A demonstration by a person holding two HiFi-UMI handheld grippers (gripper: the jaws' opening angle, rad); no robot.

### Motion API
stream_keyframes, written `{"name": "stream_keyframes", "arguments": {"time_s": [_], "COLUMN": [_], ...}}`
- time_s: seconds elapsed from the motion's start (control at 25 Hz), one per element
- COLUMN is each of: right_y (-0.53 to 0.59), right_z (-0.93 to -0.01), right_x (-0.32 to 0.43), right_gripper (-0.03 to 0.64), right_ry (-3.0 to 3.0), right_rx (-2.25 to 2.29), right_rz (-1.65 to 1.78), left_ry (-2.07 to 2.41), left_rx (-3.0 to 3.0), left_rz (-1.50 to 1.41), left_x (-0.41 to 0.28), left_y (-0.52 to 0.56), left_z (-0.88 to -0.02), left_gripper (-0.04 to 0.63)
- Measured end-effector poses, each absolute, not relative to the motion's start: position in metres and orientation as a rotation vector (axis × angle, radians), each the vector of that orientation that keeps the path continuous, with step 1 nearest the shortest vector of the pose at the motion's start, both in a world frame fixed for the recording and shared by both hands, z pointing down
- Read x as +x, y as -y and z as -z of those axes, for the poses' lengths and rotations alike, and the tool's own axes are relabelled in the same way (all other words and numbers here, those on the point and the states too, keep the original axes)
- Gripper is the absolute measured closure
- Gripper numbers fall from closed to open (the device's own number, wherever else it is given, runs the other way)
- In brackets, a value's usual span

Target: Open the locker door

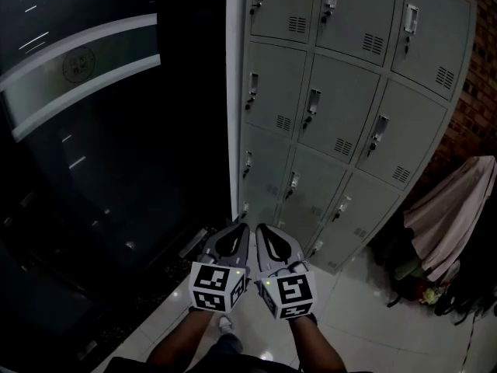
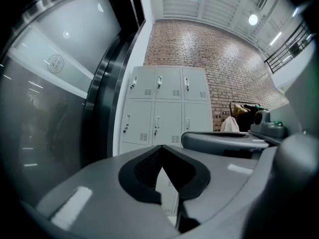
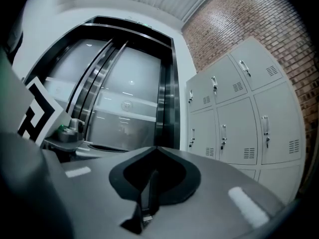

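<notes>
Standing shut and empty, the left gripper [image 1: 240, 227] and right gripper [image 1: 261, 227] were held well short of the locker door [image 1: 276, 84] — stiff metal, likely best pulled by its left-edge handle [image 1: 252, 90].

Two tongs [image 1: 241, 227] [image 1: 261, 227], one locker bank [image 1: 345, 92]

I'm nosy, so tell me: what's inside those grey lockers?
Nothing inside shows. Every locker door in view is shut, with only a handle and small vent slits on its face. The doors cover whatever is stored behind them.
</notes>
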State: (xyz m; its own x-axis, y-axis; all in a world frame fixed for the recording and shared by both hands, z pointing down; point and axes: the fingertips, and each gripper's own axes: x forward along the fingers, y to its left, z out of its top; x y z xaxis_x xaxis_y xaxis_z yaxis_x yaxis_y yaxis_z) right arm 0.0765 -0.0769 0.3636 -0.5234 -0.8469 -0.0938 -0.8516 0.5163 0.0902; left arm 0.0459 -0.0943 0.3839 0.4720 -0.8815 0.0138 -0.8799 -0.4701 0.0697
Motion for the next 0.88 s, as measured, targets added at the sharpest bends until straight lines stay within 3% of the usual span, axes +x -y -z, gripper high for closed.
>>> {"name": "stream_keyframes", "arguments": {"time_s": [0.4,0.88], "right_y": [0.226,0.338], "right_z": [-0.351,-0.325], "right_x": [0.034,0.006], "right_gripper": [0.617,0.617], "right_ry": [-2.682,-2.606], "right_rx": [-1.579,-1.602], "right_rz": [-0.188,-0.219], "left_ry": [1.515,1.467], "left_rx": [2.670,2.683], "left_rz": [0.058,0.105], "left_x": [0.003,-0.038], "left_y": [0.244,0.345], "left_z": [-0.363,-0.356], "left_gripper": [0.592,0.591]}}
